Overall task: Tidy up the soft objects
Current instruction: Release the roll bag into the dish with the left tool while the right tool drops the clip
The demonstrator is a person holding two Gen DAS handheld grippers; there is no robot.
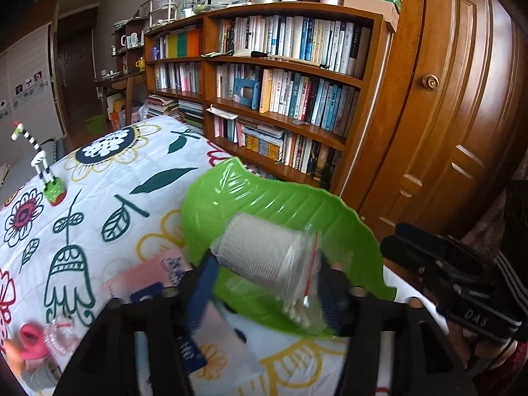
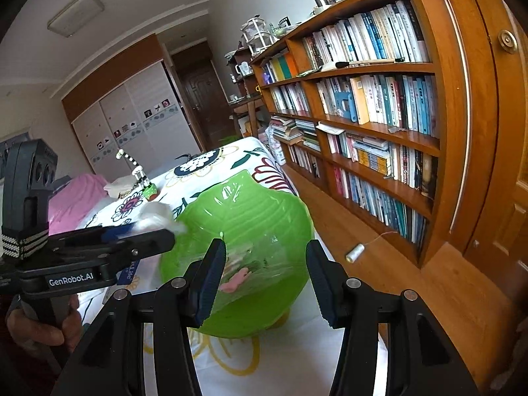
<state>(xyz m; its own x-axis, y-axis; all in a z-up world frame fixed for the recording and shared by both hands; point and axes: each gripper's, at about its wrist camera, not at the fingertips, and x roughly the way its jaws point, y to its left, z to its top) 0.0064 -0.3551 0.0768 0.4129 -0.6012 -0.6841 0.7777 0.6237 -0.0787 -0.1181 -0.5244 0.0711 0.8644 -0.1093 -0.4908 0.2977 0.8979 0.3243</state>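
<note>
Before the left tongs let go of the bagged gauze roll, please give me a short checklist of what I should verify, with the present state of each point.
1. Left tongs grip the bagged gauze roll: ok, it sits between the fingers.
2. Roll is over the green leaf tray: ok, in the left wrist view the tray lies behind and under it.
3. Space free in the tray: ok, only one clear packet lies in it.
4. Right tongs out of the way: not ok, open and empty, but they hang over the tray.
5. Tray safe on the bed: cannot tell, it lies near the edge.
6. Height of roll above tray: cannot tell.
</note>
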